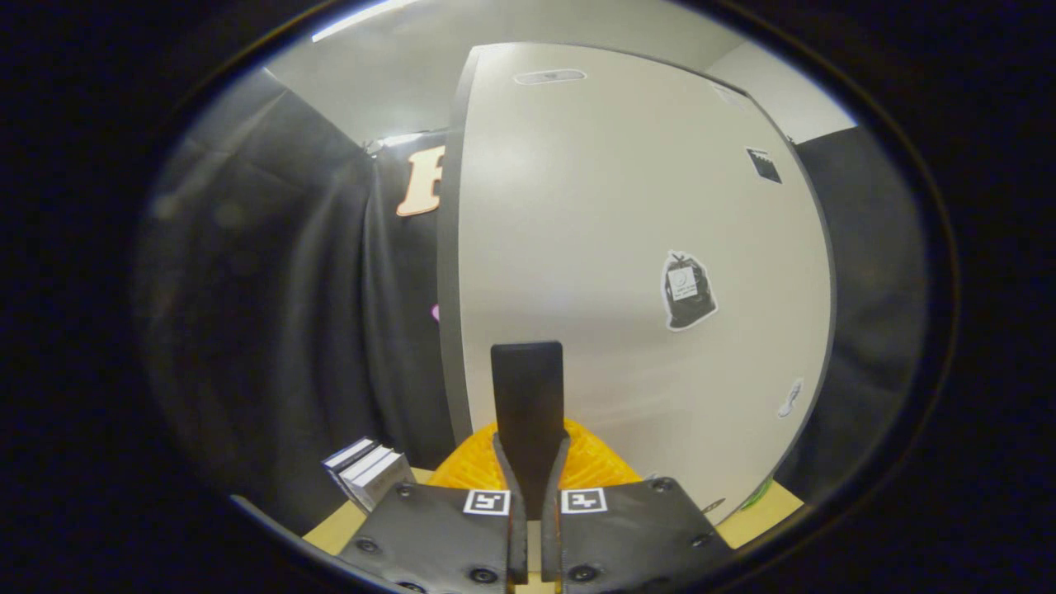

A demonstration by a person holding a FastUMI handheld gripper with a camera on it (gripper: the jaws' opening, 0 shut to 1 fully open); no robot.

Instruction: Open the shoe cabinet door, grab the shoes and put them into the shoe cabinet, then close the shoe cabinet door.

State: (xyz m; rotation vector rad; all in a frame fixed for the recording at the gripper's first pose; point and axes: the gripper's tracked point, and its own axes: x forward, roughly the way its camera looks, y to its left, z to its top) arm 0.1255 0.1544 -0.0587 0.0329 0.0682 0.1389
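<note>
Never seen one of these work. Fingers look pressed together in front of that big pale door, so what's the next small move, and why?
Probably open the gripper and ease toward the cabinet door's left edge. The fingers are shut on nothing, the door looks closed, and no handle is clear.

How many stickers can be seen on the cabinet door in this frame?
4: an oval sticker near the door's top, a dark square sticker upper right, a bag-shaped sticker mid-right, a small sticker lower right. The shut gripper may hide more.

Cabinet door [627, 247] smooth matt; wall [280, 313] cloth; basket [594, 462] ribbed plastic
</note>
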